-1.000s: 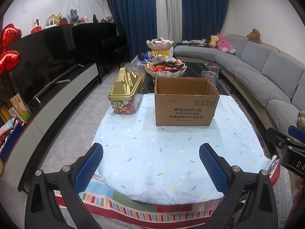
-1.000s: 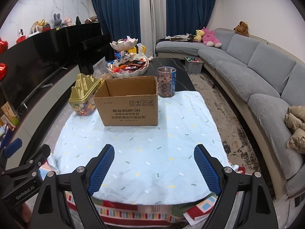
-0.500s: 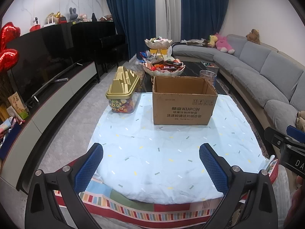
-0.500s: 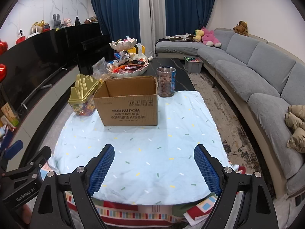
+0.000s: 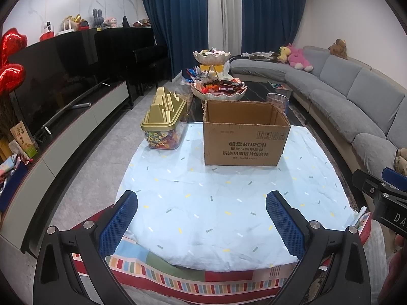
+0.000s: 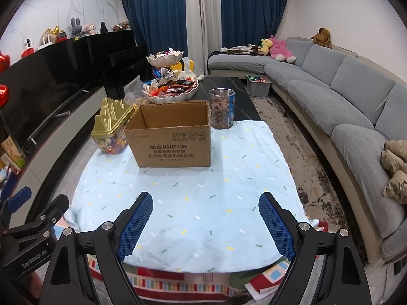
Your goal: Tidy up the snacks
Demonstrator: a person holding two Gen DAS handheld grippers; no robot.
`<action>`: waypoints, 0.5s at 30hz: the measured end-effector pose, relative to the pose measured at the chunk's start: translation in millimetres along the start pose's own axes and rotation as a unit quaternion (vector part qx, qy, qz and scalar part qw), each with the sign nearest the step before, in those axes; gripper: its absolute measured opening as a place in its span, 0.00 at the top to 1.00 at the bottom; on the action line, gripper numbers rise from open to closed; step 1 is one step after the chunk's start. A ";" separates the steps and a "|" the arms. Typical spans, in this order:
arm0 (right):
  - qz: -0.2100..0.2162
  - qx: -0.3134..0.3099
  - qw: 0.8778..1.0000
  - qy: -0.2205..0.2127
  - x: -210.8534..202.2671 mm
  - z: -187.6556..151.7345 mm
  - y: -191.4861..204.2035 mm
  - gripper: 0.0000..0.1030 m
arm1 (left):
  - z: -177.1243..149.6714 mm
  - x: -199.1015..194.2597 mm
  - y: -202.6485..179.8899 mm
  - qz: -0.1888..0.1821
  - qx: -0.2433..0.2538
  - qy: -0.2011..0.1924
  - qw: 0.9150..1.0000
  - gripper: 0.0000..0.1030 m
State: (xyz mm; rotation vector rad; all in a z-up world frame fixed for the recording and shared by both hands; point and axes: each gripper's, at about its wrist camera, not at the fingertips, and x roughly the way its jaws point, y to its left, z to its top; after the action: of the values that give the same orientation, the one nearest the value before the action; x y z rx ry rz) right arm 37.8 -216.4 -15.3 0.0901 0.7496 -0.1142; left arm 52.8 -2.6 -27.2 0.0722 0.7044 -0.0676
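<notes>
1. My left gripper (image 5: pixel 202 216) is low at 6 o'clock in its own view. Its jaws are wide apart and nothing is between them. I think it waits there because no snack has been picked yet.
2. My right gripper (image 6: pixel 205 218) is the same: spread wide, empty, low at 6 o'clock. In the left view it peeks in at 4 o'clock, but the edge cuts most of it off.
3. The cloth (image 5: pixel 229 203) lies flat under both grippers. It is bare up close, so there is room to work.
4. The box (image 6: pixel 173 137) sits in the middle of the cloth at 12 o'clock, top open. I think the snacks go in there. I cannot see its bottom, so I cannot tell if anything is inside.
5. The gold tub (image 5: pixel 162 124) of sweets stands just beside the box at 10 o'clock, lid on.
6. The jar (image 6: pixel 221 108) of round brown snacks stands behind the box at 1 o'clock. In the left view the box hides most of it.
7. The snack bowls (image 6: pixel 170 89), one above the other, are farther back at 12 o'clock. The wrappers there are too small to tell apart.
</notes>
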 end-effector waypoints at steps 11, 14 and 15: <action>-0.001 0.001 1.000 -0.002 0.1 -0.3 -0.2 0.16 | -1.3 2.8 -1.3 -0.003 0.001 0.003 1.000 0.00; -0.001 0.001 1.000 -0.002 0.6 0.1 0.1 0.16 | -1.7 2.8 -1.8 -0.001 0.001 0.000 1.000 0.00; -0.001 0.001 1.000 -0.003 0.5 0.1 0.1 0.16 | -2.2 3.1 -3.0 -0.002 0.001 -0.001 1.000 0.00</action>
State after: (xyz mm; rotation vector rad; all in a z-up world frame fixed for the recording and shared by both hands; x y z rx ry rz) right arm 38.2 -216.4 -15.6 0.0914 0.7444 -0.1174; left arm 53.5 -5.5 -31.0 0.0732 0.7033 -0.0729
